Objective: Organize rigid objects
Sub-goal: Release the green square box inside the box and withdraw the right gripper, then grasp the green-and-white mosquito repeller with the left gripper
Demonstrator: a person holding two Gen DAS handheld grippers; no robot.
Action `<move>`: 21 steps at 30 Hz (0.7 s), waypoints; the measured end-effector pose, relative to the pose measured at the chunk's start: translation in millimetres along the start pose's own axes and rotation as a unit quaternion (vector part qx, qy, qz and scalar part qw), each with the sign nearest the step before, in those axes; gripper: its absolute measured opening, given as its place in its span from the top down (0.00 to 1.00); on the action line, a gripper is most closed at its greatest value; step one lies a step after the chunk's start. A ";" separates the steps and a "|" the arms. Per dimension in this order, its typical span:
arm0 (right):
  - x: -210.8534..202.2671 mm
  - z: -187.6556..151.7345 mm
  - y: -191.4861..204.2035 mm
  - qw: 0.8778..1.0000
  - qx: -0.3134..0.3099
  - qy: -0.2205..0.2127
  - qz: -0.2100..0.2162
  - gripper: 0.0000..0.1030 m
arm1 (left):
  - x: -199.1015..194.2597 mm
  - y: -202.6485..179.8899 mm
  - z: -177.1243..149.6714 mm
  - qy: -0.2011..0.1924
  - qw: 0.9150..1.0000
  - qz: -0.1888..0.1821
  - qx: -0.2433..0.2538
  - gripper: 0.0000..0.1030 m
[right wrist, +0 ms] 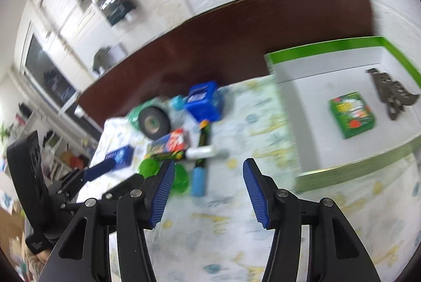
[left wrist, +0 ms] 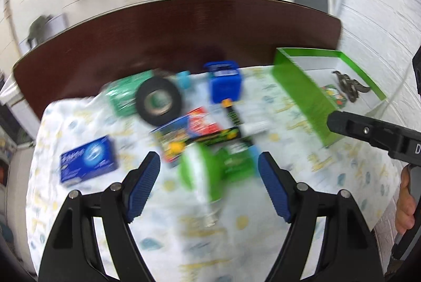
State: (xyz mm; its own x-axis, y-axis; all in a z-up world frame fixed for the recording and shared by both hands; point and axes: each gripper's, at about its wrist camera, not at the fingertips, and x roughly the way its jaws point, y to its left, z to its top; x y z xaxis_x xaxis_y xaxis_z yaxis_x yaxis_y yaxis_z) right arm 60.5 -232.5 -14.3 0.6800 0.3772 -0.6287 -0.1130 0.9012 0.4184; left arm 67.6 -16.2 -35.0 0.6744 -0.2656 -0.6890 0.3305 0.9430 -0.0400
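Rigid objects lie in a loose cluster mid-table on the patterned cloth (left wrist: 302, 198): tape roll (left wrist: 159, 100), blue box (left wrist: 88, 163), green tub (left wrist: 208, 167). Presumably they await sorting into the green-rimmed tray (right wrist: 315, 52) toward the right edge, which already holds a green packet (right wrist: 351, 113). Left claw (left wrist: 209, 166) gapes around what seems, through blur, the tub; right claw (right wrist: 209, 174) hangs apart, empty.

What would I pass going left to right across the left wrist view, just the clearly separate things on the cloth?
Dark blue box → black tape roll → blue cube-shaped container → green-walled box → the right tool reaching in from the right edge. The pile of packets in the middle overlaps, so I left it out.
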 end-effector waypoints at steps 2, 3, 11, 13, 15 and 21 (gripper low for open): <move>12.8 -4.5 12.4 1.000 -0.012 0.018 0.006 0.46 | -1.8 17.0 -8.3 0.004 1.000 0.006 -0.017 0.24; 19.1 -6.3 16.7 1.000 -0.014 0.026 0.008 0.46 | -2.0 23.8 -12.8 0.007 1.000 0.007 -0.024 0.24; 62.0 -22.2 31.6 0.996 0.011 0.090 0.020 0.46 | 5.1 35.2 -35.5 0.026 0.999 -0.034 -0.031 0.24; 67.1 -21.5 33.4 0.996 0.014 0.091 0.017 0.46 | 10.7 31.5 -36.6 0.032 0.998 -0.044 -0.026 0.24; 69.8 -19.1 35.3 0.996 0.013 0.087 0.015 0.46 | 17.8 27.4 -36.5 0.035 0.998 -0.053 -0.021 0.24; 81.9 -11.2 37.1 0.995 0.030 0.095 0.028 0.46 | 37.1 29.5 -31.6 0.042 0.995 -0.081 -0.044 0.26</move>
State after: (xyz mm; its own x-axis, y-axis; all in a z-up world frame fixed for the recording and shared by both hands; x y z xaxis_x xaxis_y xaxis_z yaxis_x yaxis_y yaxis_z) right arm 103.9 -165.8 -57.6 0.5233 0.4652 -0.7140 -0.0986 0.8653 0.4915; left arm 81.6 8.0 -84.6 0.5585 -0.4022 -0.7255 0.3695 0.9037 -0.2164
